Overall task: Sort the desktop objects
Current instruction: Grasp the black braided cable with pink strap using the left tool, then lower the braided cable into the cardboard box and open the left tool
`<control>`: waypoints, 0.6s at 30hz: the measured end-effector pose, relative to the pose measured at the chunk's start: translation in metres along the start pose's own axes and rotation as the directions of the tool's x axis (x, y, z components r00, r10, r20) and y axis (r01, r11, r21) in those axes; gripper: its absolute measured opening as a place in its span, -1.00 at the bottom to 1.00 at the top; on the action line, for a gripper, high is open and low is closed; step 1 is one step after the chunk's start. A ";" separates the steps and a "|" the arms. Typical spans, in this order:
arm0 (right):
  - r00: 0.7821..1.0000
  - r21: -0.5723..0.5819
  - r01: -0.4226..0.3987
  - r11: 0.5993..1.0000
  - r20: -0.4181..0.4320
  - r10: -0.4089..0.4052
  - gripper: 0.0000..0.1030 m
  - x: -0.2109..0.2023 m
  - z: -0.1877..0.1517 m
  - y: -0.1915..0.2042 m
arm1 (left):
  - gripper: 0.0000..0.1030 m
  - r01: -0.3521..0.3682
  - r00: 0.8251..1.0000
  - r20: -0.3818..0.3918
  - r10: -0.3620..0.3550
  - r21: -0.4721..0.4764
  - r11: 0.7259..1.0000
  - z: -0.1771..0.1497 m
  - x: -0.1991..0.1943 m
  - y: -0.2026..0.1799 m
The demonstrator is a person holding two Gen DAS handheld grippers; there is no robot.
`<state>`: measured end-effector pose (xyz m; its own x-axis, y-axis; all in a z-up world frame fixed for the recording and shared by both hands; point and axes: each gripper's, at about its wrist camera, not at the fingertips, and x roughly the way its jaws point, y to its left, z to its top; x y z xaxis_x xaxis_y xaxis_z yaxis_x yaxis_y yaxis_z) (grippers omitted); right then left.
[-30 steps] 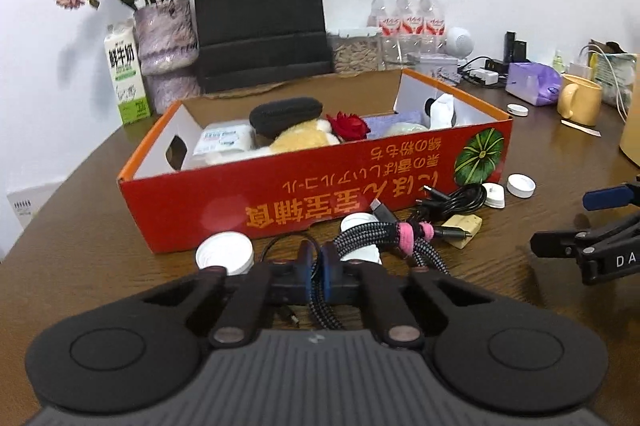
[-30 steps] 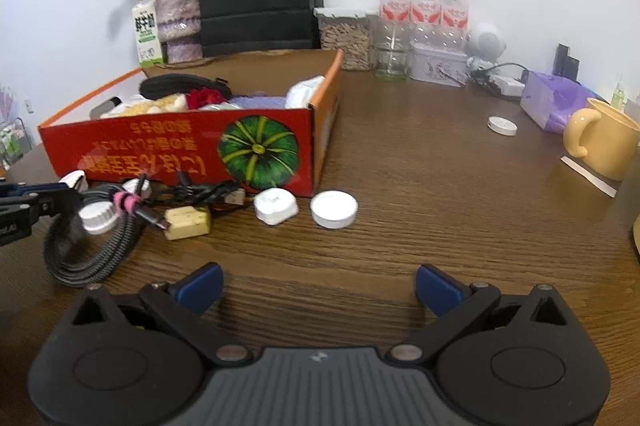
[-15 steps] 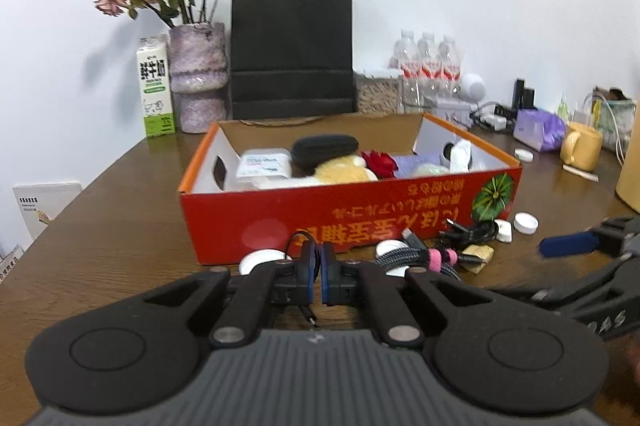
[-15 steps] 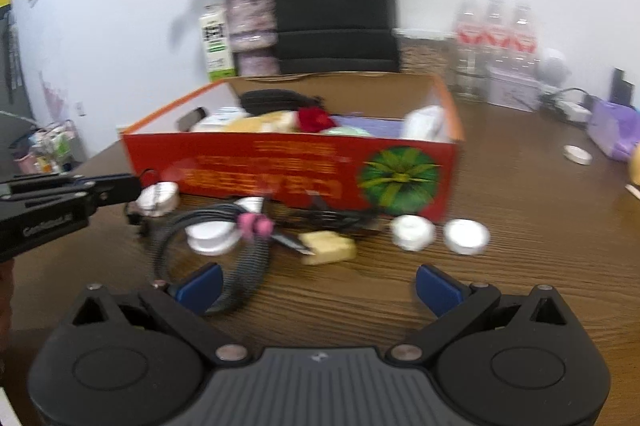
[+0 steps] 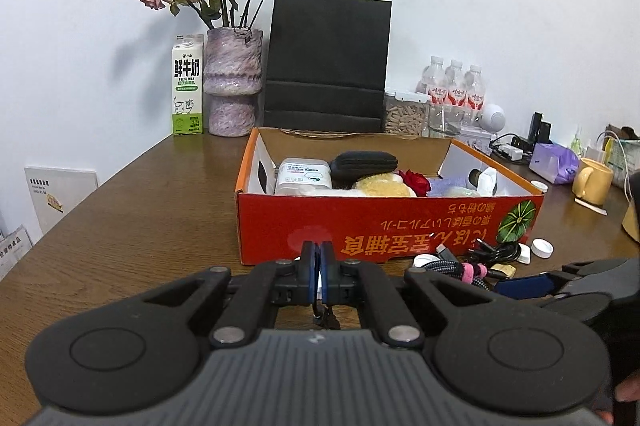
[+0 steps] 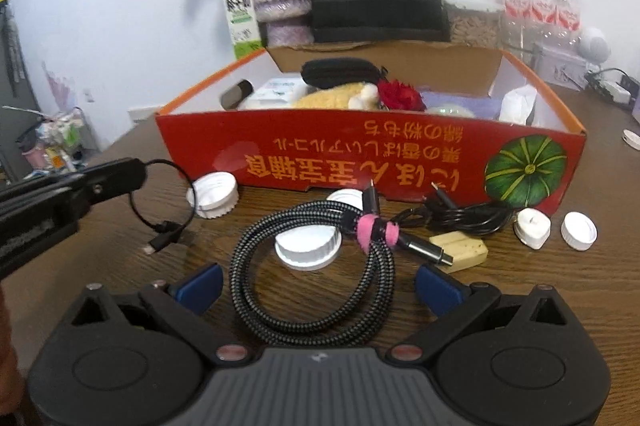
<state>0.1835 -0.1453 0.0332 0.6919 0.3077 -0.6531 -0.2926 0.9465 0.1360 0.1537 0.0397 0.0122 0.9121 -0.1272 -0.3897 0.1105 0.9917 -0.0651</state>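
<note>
A red cardboard box (image 5: 384,222) (image 6: 400,162) sits on the wooden table, holding a black pouch, a plush, a red flower and more. My left gripper (image 5: 317,266) is shut on a thin black cable (image 6: 160,202), which hangs in a loop above the table in the right wrist view. My right gripper (image 6: 316,286) is open, its blue pads either side of a coiled braided cable (image 6: 312,274) with a pink strap. White lids (image 6: 214,195) and a beige block (image 6: 460,252) lie in front of the box.
A black paper bag (image 5: 328,62), a flower vase (image 5: 234,82) and a milk carton (image 5: 187,84) stand behind the box. Water bottles (image 5: 454,90), a yellow mug (image 5: 594,180) and chargers crowd the back right. Another black cable (image 6: 460,216) lies by the box.
My left gripper has lifted and drawn back left with the thin black cable. My right gripper has swung left and now straddles the braided cable coil.
</note>
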 end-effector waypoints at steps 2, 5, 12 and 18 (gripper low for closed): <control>1.000 -0.004 0.029 1.000 0.002 -0.029 1.00 0.004 0.001 0.004 | -0.93 0.008 1.000 0.003 -0.008 -0.005 1.000 0.000 0.000 0.001; 0.999 -0.013 0.052 0.999 0.000 -0.052 0.99 0.006 0.001 0.009 | -0.93 0.019 1.000 0.005 -0.019 -0.006 1.000 -0.001 -0.001 0.001; 0.999 -0.013 0.039 0.999 0.020 -0.039 0.73 -0.002 -0.003 0.011 | -0.93 0.037 0.999 0.010 -0.037 -0.008 0.999 -0.002 -0.005 0.003; 0.998 -0.027 0.031 0.999 0.059 -0.029 0.73 -0.019 -0.004 0.013 | -0.93 0.047 0.998 0.042 -0.047 -0.004 0.999 0.006 -0.014 0.002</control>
<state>0.1641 -0.1390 0.0444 0.7378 0.2852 -0.6118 -0.2891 0.9525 0.0954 0.1438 0.0438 0.0230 0.9217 -0.1724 -0.3475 0.1513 0.9846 -0.0870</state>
